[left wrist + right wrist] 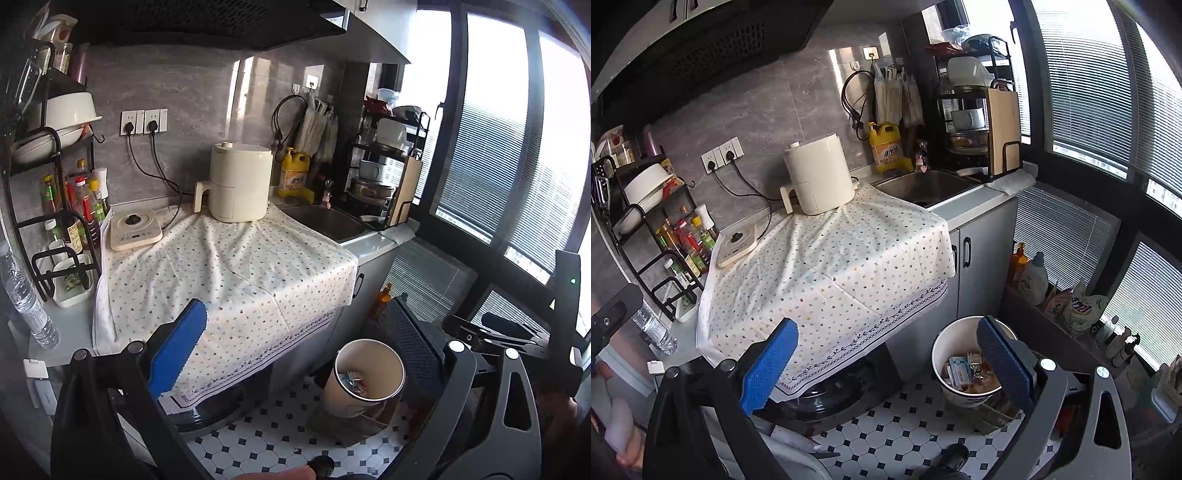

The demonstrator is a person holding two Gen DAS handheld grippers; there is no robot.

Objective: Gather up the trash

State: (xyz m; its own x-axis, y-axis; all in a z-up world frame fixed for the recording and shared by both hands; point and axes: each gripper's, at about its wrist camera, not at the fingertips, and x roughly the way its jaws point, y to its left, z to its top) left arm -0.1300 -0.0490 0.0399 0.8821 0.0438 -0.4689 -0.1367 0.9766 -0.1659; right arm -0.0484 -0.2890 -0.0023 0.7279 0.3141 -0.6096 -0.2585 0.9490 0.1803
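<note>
Left gripper [295, 354]: fingers spread apart, holding nothing.
Right gripper [890, 363]: fingers spread apart, holding nothing.
Trash bin [938, 354]: on the tiled floor beside the bench, wrappers [964, 369] inside.
Bench [827, 266]: cloth-covered, air fryer [818, 177] at the back.

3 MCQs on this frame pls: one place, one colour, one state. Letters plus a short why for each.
1. Where does the trash bin stand?
A. on the counter
B. on the tiled floor by the cabinet
C. in the sink

2. What colour is the detergent bottle beside the sink?
A. yellow
B. green
C. red

3. What state is the right gripper in?
A. shut on a wrapper
B. shut, empty
C. open, empty

Key:
1 B, it sits on the black-and-white tiles below the counter edge.
2 A, its body is yellow.
3 C, its blue fingers stand wide apart with nothing between them.
</note>
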